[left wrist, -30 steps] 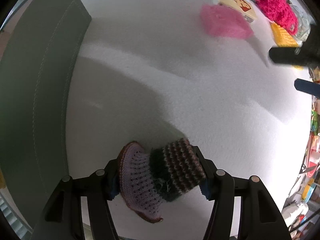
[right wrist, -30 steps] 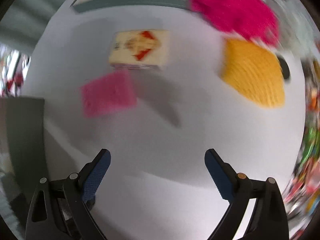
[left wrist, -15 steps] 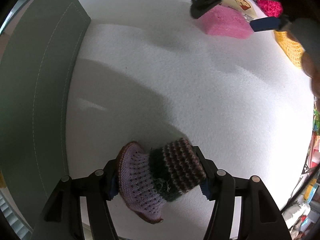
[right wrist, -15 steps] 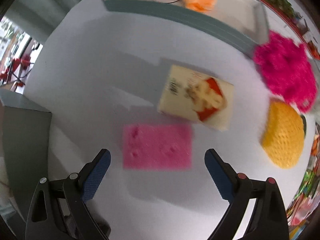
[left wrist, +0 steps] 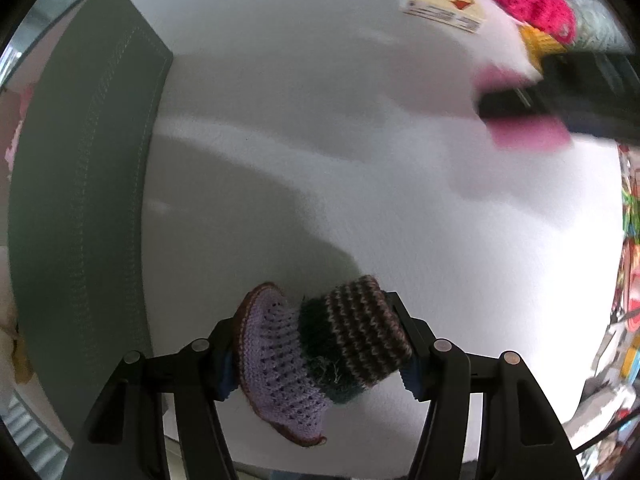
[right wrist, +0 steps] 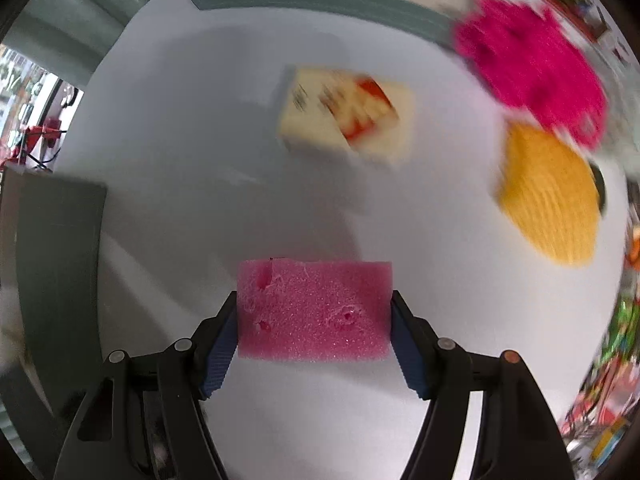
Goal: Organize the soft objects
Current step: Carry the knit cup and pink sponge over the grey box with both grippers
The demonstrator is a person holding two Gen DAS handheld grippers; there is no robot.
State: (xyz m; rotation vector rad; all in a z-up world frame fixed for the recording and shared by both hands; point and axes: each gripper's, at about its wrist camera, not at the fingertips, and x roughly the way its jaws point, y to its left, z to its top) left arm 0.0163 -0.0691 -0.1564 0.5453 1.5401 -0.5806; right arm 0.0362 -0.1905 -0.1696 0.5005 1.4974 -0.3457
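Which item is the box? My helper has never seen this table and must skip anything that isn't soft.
On the white table, look in front of the long grey-green tray at the far edge. The box lies flat there, left of the fluffy magenta pile and the yellow knitted piece. It alone has hard straight edges: cream, with a red printed picture.
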